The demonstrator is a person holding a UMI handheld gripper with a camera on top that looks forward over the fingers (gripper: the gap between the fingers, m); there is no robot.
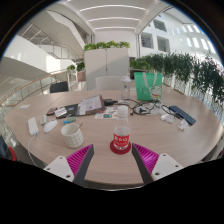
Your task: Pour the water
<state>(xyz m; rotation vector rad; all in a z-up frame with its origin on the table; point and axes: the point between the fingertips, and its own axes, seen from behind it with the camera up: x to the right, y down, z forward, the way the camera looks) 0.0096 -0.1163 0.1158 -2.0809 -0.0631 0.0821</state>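
The gripper [121, 158] is spread wide and grasping nothing, with the small clear bottle [121, 133] standing upright on the tabletop [170, 138] just ahead, between its fingers, toward the near edge. A white mug [73, 134] stands nearby to its left. The bottle looks light, smooth and squeezable, so a grip at mid-body over the red label seems safest.

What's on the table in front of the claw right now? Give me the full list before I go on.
Bottle: one, clear with a red label, standing upright between and just ahead of the fingers, a gap at either side.
Cup: one, white, left of the bottle.
Laptop: one, dark, beyond the cup.
Chair: one, green, at the table's far side.
Table: one, light wood, round.
Planter hedge: one, green, far back.
Claw: one, open, pink pads, either side of the bottle.
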